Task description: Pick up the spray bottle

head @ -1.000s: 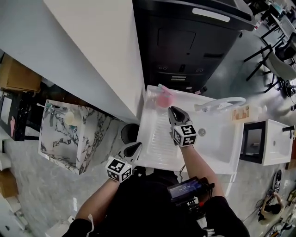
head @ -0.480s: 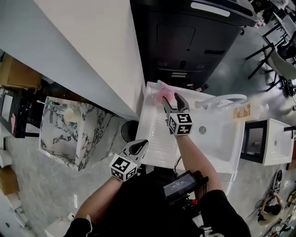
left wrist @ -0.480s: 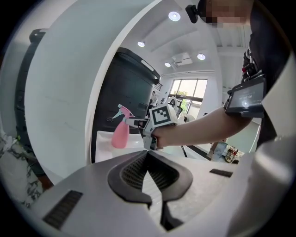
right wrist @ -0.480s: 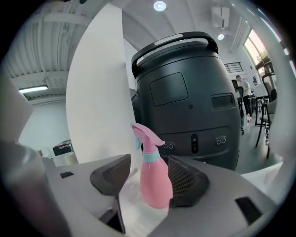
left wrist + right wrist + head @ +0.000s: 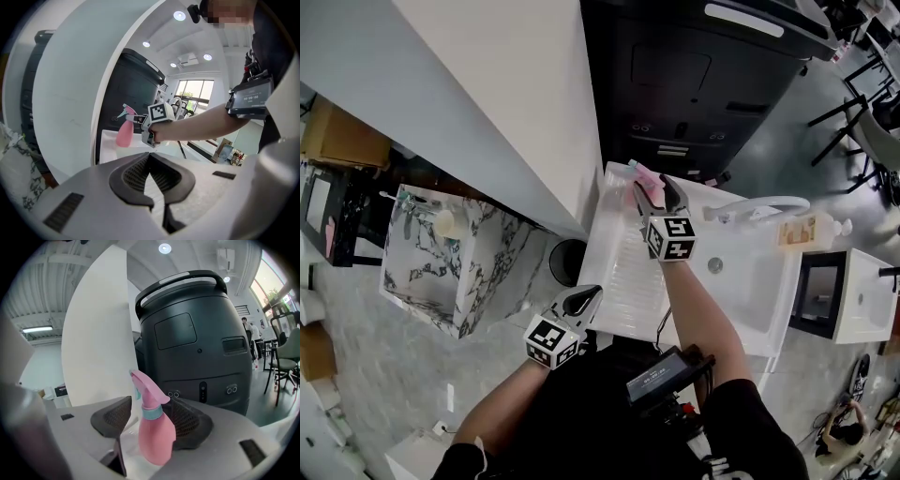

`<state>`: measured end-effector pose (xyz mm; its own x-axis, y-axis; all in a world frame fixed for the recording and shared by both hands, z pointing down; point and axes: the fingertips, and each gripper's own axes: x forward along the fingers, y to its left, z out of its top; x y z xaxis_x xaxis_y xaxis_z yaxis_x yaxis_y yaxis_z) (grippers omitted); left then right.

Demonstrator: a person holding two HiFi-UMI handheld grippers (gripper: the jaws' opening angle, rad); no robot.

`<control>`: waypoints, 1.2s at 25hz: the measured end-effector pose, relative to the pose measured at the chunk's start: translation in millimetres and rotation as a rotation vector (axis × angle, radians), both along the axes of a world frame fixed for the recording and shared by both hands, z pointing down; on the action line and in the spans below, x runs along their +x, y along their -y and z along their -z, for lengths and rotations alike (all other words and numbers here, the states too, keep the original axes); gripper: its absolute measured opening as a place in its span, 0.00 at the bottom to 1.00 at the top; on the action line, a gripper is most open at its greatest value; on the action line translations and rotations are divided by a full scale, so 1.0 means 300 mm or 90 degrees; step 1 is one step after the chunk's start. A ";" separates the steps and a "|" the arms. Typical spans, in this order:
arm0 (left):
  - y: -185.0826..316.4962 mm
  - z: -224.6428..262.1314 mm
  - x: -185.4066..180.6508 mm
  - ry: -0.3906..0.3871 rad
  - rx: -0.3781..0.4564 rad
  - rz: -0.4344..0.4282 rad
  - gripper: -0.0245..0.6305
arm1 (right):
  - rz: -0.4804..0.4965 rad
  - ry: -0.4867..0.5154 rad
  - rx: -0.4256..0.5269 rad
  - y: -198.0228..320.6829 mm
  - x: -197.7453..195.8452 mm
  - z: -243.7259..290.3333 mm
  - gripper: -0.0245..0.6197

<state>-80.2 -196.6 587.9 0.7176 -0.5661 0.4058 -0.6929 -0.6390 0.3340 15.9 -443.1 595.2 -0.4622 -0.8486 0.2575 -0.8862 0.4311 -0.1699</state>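
while right gripper (image 5: 656, 188) opens, pear-shaped pink bottle (image 5: 157, 438) between

White worktop (image 5: 614, 281) with ribbed drainboard, sink basin (image 5: 745, 286) to its right, round drain (image 5: 715, 266), white faucet (image 5: 759, 204) arched over the basin. Big dark grey machine (image 5: 703, 84) behind the worktop. White curved wall (image 5: 487, 94) at left. Marble-pattern cabinet (image 5: 441, 272) on the grey floor, black round bin (image 5: 567, 258) between it and the worktop. Cardboard box (image 5: 337, 141) far left. White box with dark opening (image 5: 839, 295) right of the sink.
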 end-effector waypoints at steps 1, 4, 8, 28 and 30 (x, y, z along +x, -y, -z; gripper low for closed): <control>-0.001 -0.002 0.000 0.000 -0.001 0.000 0.05 | 0.004 -0.004 0.003 0.004 -0.001 0.000 0.44; -0.002 -0.006 0.002 0.000 -0.003 0.002 0.05 | 0.018 -0.024 0.012 0.014 0.001 -0.003 0.44; -0.002 -0.010 -0.003 0.002 -0.006 0.005 0.05 | 0.034 -0.046 0.027 0.023 0.002 0.001 0.32; -0.003 -0.002 0.003 -0.002 -0.007 0.009 0.05 | 0.079 -0.065 0.044 -0.004 -0.032 0.042 0.25; -0.007 0.002 0.004 -0.003 -0.006 0.007 0.05 | 0.080 -0.065 0.043 -0.014 -0.030 0.047 0.25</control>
